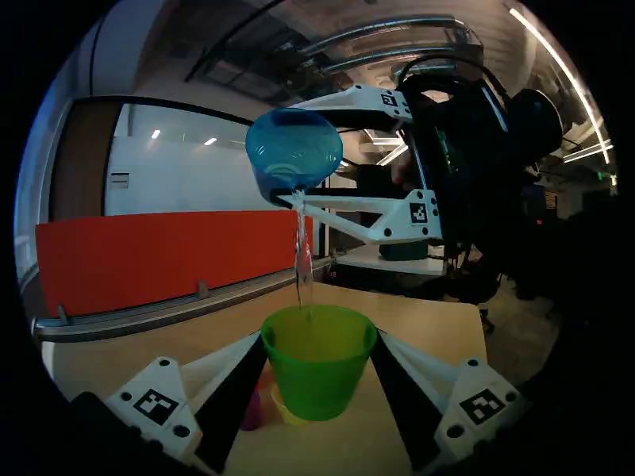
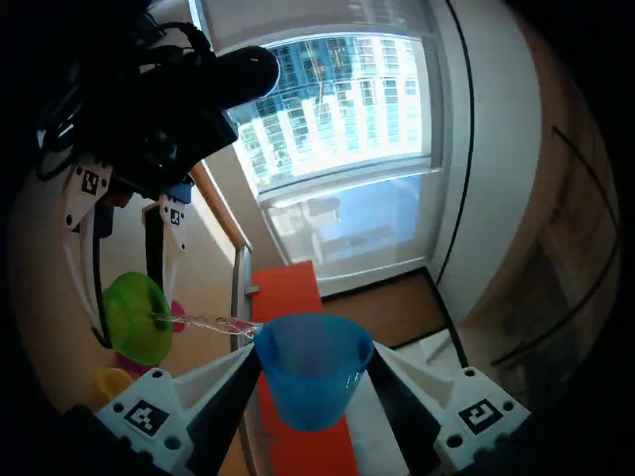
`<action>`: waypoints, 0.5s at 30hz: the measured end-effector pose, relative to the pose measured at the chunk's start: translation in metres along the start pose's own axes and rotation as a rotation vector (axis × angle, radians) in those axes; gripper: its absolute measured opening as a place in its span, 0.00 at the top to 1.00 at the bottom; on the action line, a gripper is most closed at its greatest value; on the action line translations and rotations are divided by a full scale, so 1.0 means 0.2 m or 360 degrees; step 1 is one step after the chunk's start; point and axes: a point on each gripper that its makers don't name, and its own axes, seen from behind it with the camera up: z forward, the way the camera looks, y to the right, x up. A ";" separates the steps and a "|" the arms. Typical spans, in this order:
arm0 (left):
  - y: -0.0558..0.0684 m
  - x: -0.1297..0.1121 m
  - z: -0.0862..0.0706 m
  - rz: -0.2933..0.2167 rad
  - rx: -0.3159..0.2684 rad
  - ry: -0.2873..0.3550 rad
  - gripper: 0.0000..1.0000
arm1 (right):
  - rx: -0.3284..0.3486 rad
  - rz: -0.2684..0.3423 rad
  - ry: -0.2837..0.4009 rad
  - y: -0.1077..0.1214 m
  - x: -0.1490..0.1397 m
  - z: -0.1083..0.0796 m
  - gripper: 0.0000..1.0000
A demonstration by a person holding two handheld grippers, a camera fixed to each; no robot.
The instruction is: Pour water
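Evidently, water is being poured. In the left gripper view, a green cup (image 1: 317, 373) is held upright at the lower centre of the frame. It is clamped between the two fingers of the left gripper (image 1: 317, 341), one finger pressed against each side of it. Whether its base rests on the bench (image 1: 429, 325) cannot be told.

Above it, at the upper centre, a blue cup (image 1: 294, 151) is tipped over with its mouth turned toward the camera. It is gripped on both sides by the white fingers of the right gripper (image 1: 290, 155). A thin stream of water (image 1: 302, 246) is seen falling from the lip of the blue cup into the mouth of the green cup.

A pink cup (image 1: 252, 412) and a yellow cup (image 1: 286, 408) are partly hidden just behind the green cup's base, at the lower left of it. An orange panel (image 1: 159, 254) is seen along the far edge of the bench, at the left of the frame.

In the right gripper view, the blue cup is found at the lower centre between that gripper's own fingers, with the green cup at the left edge and a bright window (image 2: 349, 103) at the top.

Square black-and-white markers (image 1: 155, 404) are carried on the finger mounts of both grippers; they are coded patterns rather than letters.
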 end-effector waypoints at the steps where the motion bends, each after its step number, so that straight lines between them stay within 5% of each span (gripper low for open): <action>1: 0.00 0.00 0.00 0.0001 0.0000 0.0000 0.13 | -0.0002 -0.0007 0.0001 0.00 0.00 0.00 0.09; 15: 0.02 0.01 0.01 0.0011 -0.0006 0.0006 0.13 | -0.0030 -0.0119 -0.0012 0.04 0.01 -0.01 0.09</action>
